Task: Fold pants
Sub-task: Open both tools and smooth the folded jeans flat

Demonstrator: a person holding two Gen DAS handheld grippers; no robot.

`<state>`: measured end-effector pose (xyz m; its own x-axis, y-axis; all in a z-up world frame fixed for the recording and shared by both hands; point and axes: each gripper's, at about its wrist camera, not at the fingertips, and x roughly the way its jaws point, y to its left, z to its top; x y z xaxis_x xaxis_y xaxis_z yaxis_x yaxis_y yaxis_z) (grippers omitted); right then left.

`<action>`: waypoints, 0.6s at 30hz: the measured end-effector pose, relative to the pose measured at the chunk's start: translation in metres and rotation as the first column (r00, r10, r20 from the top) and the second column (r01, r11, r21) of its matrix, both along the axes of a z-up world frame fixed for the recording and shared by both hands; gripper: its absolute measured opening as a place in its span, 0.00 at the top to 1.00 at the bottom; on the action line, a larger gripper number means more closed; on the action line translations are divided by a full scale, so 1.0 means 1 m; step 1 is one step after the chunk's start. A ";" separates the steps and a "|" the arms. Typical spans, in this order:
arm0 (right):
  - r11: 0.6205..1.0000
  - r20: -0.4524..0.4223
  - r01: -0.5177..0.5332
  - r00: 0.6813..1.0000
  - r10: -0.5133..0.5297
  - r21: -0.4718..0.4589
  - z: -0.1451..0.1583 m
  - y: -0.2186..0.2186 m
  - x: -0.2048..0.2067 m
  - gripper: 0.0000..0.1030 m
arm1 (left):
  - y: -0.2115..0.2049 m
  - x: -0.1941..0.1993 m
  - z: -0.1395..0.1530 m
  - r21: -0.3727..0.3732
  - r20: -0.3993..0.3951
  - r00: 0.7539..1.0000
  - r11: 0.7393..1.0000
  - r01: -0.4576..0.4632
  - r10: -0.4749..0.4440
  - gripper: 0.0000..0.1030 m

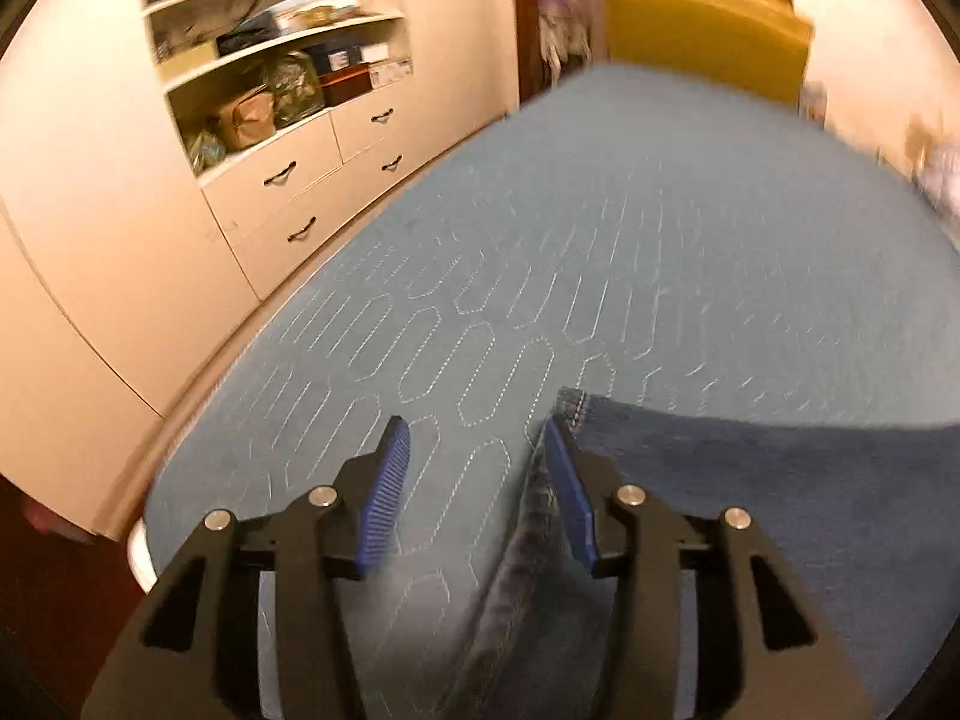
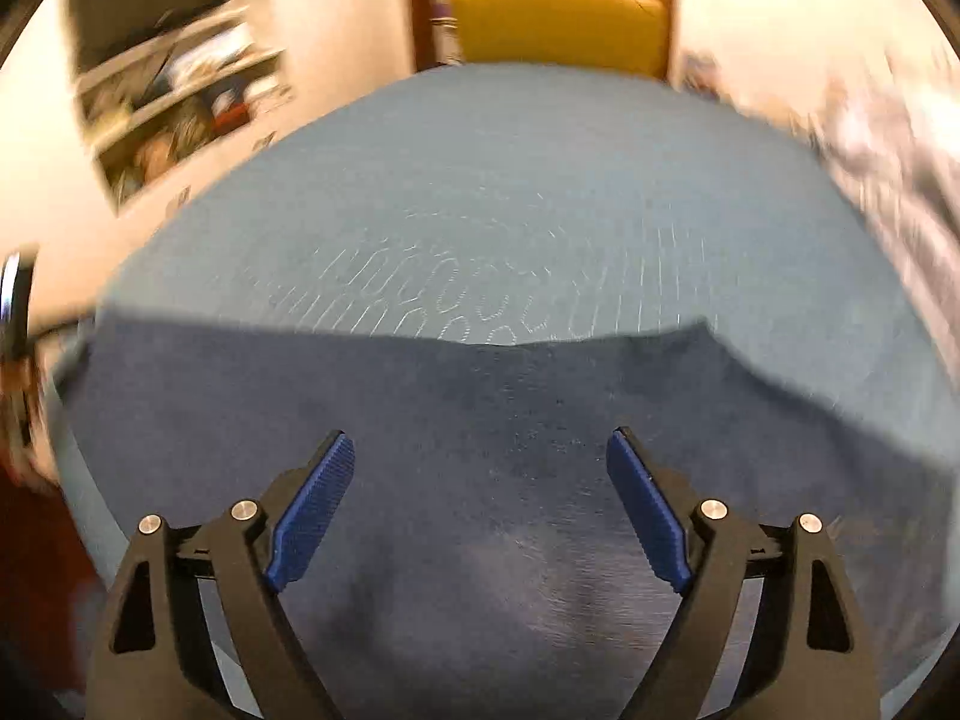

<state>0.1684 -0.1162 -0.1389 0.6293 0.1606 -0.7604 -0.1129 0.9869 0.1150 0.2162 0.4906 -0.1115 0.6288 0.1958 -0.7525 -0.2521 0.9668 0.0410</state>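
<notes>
Biggest thing here is the bed with a blue quilted cover (image 1: 660, 228), so I'll place everything off that. Along the bed's left side runs a cream wardrobe unit (image 1: 90, 192), close to the mattress edge with only a narrow strip between them. Its open shelves (image 1: 270, 48) are stuffed: boxes, bags and some crinkly wrapped bundles, too blurry to name properly. Below the shelves are drawers (image 1: 300, 174) with dark handles, all pushed in. At the far end of the bed sits a yellow chair back (image 2: 558, 18), right up against the edge.

Most of the cover toward the far end is bare, lots of room there. The jeans (image 2: 480, 480) lie on the near part of the bed, spread flat across it in the right wrist view, with their far edge running straight across the quilt stitching. One hemmed corner (image 1: 576, 405) pokes out by the left tool.

Left gripper (image 1: 477, 441): jaws parted, a denim fold lies against the right pad, not pinched. Right gripper (image 2: 480, 450): spread wide over the denim, gripping nothing.
</notes>
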 end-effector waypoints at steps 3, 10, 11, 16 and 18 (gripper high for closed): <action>0.991 -0.013 0.130 0.991 -0.130 -0.025 -0.008 -0.072 0.019 0.31 | -0.015 -0.018 0.006 -0.015 0.039 0.995 0.996 0.091 -0.091 0.54; 0.955 -0.121 0.262 0.953 -0.279 -0.138 -0.056 -0.203 0.072 0.47 | -0.095 -0.016 -0.005 -0.058 0.011 0.956 0.954 0.294 -0.294 0.57; 0.951 -0.126 0.271 0.949 -0.290 -0.147 -0.065 -0.220 0.073 0.49 | -0.111 -0.010 -0.009 -0.066 0.003 0.952 0.950 0.305 -0.305 0.57; 0.964 -0.076 0.231 0.967 -0.242 -0.131 -0.076 -0.235 0.068 0.52 | -0.109 0.005 -0.025 -0.082 -0.037 0.976 0.974 0.212 -0.216 0.57; 0.963 -0.066 0.235 0.967 -0.245 -0.128 -0.077 -0.236 0.063 0.51 | -0.108 0.000 -0.030 -0.037 -0.060 0.981 0.983 0.181 -0.183 0.57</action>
